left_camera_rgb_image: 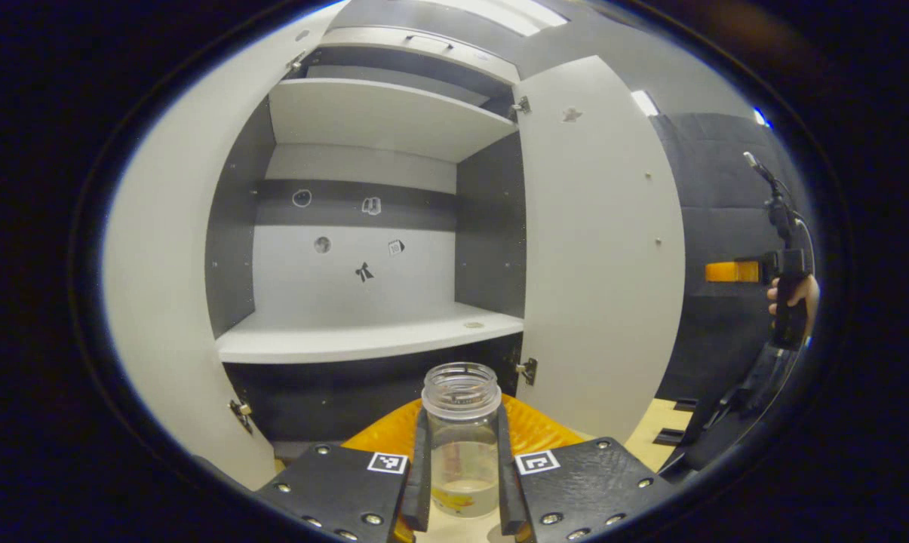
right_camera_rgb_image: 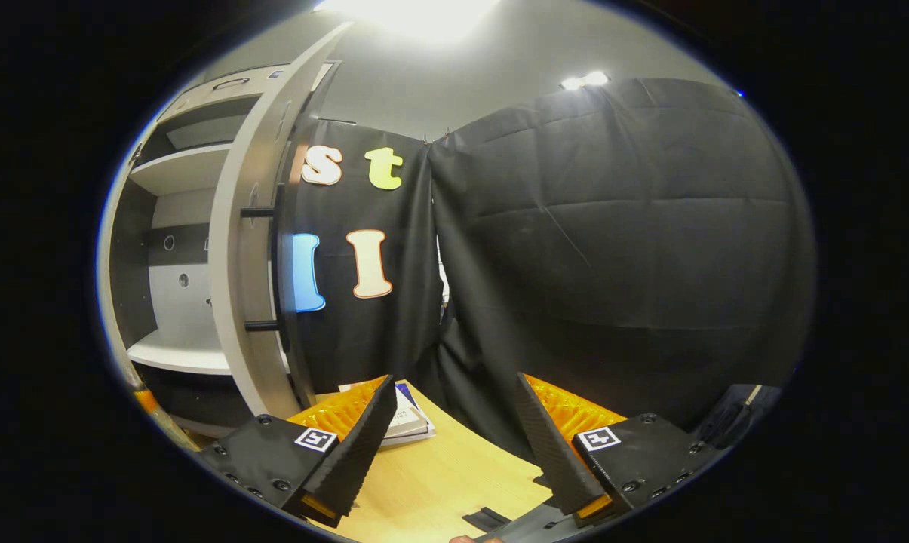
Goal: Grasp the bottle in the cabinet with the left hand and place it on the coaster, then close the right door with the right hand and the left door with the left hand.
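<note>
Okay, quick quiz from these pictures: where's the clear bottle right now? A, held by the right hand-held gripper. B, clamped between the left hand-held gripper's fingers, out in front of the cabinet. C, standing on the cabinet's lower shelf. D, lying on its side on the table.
B: the left gripper view shows the bottle upright between the left hand-held gripper fingers, with the open cabinet behind it.

counter (right_camera_rgb_image: 431, 475): light wood, running up to the cabinet
on it, far left: stacked books (right_camera_rgb_image: 409, 418)
near edge: black strip (right_camera_rgb_image: 488, 519)

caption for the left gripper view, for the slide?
Left gripper shut on clear bottle, out of the open cabinet, both doors open.
</note>
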Demonstrator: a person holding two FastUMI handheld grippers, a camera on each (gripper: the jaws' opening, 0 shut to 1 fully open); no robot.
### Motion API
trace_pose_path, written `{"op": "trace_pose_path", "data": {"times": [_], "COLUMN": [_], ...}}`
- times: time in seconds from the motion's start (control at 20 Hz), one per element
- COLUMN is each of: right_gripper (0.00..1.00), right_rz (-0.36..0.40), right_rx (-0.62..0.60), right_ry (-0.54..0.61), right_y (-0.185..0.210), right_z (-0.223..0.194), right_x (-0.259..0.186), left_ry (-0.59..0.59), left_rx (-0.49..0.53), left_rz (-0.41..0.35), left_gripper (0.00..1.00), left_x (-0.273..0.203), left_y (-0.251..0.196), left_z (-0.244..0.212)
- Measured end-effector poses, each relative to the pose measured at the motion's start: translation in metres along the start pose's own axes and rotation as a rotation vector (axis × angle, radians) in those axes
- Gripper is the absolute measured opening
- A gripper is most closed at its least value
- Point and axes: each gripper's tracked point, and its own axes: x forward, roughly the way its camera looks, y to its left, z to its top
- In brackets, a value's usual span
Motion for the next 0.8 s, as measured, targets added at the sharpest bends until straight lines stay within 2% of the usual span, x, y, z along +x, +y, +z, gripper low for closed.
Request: {"op": "trace_pose_path", "data": {"times": [0.05,0.1,0.15,0.2,0.4,0.5,0.55,0.7,0.75,0.8], "right_gripper": [0.99,0.97,1.0,1.0,0.97,0.97,0.97,0.96,0.96,0.96], "right_rz": [0.002,0.005,0.008,0.013,0.026,0.02,0.015,0.002,-0.002,-0.003], "right_rx": [-0.006,-0.009,-0.009,-0.006,0.024,0.039,0.046,0.033,0.025,0.02], "right_ry": [0.007,0.016,0.025,0.035,0.072,0.079,0.082,0.087,0.089,0.093], "right_y": [0.001,0.003,0.004,0.005,0.009,0.009,0.008,0.006,0.006,0.005], "right_z": [-0.002,-0.004,-0.005,-0.008,-0.009,-0.008,-0.008,-0.011,-0.011,-0.013], "right_x": [-0.003,-0.005,-0.008,-0.011,-0.018,-0.02,-0.022,-0.025,-0.025,-0.026], "left_ry": [0.003,0.006,0.008,0.024,0.084,0.103,0.107,0.116,0.121,0.125], "left_rx": [-0.01,-0.02,-0.03,-0.043,-0.065,-0.074,-0.071,-0.053,-0.049,-0.043], "left_rz": [-0.013,-0.022,-0.028,-0.026,-0.067,-0.09,-0.1,-0.129,-0.138,-0.144], "left_gripper": [0.37,0.37,0.37,0.42,0.37,0.38,0.44,0.44,0.38,0.4], "left_x": [0.0,0.0,0.0,0.003,0.006,0.003,0.001,-0.007,-0.008,-0.01], "left_y": [-0.006,-0.012,-0.016,-0.018,-0.043,-0.054,-0.058,-0.07,-0.073,-0.076], "left_z": [-0.013,-0.027,-0.038,-0.052,-0.106,-0.122,-0.127,-0.142,-0.146,-0.152]}}
